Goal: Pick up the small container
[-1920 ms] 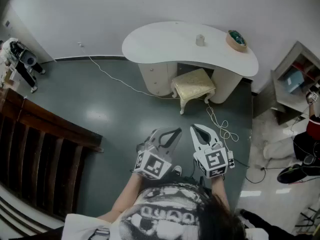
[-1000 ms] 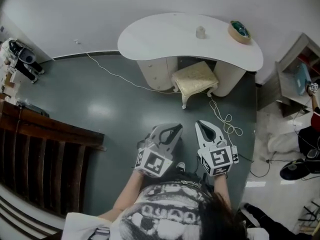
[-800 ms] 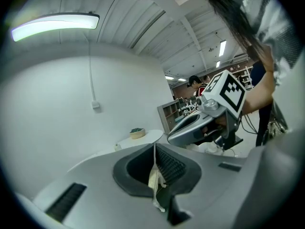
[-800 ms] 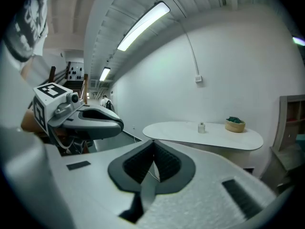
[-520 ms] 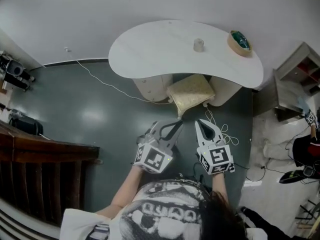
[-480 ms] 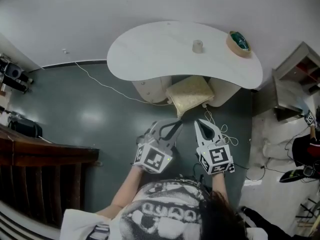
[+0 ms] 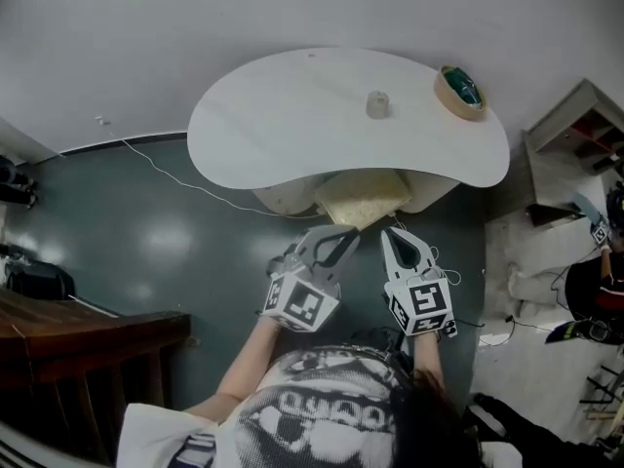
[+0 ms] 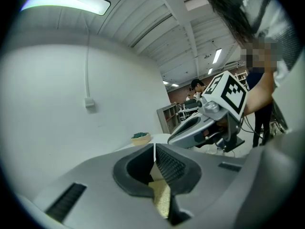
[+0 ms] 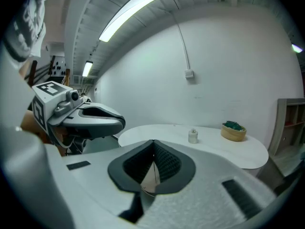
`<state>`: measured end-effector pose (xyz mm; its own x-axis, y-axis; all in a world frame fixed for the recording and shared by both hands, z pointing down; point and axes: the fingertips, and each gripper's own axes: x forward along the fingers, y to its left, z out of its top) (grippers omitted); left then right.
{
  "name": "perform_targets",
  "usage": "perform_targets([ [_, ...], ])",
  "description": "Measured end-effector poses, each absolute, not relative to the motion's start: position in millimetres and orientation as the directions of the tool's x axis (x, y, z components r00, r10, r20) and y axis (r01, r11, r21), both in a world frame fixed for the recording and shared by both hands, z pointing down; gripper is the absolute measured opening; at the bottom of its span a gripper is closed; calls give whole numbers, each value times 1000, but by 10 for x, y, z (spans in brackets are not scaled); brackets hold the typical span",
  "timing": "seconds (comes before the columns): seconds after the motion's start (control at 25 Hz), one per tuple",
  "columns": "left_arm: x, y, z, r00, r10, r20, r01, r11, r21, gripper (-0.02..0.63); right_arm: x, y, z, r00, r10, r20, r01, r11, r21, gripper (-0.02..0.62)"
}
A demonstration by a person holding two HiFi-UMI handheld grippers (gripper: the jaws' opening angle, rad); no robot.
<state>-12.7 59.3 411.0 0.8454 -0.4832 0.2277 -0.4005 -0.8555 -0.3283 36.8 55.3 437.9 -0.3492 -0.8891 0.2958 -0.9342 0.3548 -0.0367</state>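
So the container (image 7: 377, 103) sits on the white table (image 7: 273, 135), toward the far edge and a bit right of the middle. There's a bowl (image 7: 460, 88) with something green in it further along, near the right end. Nothing is touching the container. It's upright and on its own, well apart from both grippers.

Left gripper (image 7: 334, 245) and right gripper (image 7: 397, 246) are held side by side, short of the table's near edge, over the floor. Both are clenched with nothing in them. In each gripper view the ribbed pads meet along a thin seam, with no object between.

My guess at what could go wrong:

- Going in with the jaws closed. If whichever gripper reaches doesn't spread before arriving, the tips will just poke the container and tip it or shove it toward the far edge.
- It looks small and light, so a slightly off-centre squeeze could squirt it sideways instead of catching it.
- It's a long reach across the table. There's also a stool (image 7: 363, 201) tucked under the near edge, so getting close enough may be awkward, and a stretched arm means a wobbly approach.
- Coming in from the right risks clipping the bowl.

The pick hasn't begun, I'd say; this is only the approach.
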Motion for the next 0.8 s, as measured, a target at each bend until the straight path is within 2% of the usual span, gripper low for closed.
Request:
perform_targets([
  [0.4, -30, 363, 4166, 871, -438, 223, -371, -884, -286, 12, 537, 385, 4438, -287, -901, 325, -956, 291, -39, 0],
  [0.8, -95, 155, 4271, 833, -494, 248, -432, -862, -266, 12, 486, 12, 4530, -377, -871, 315, -924, 376, -66, 5],
])
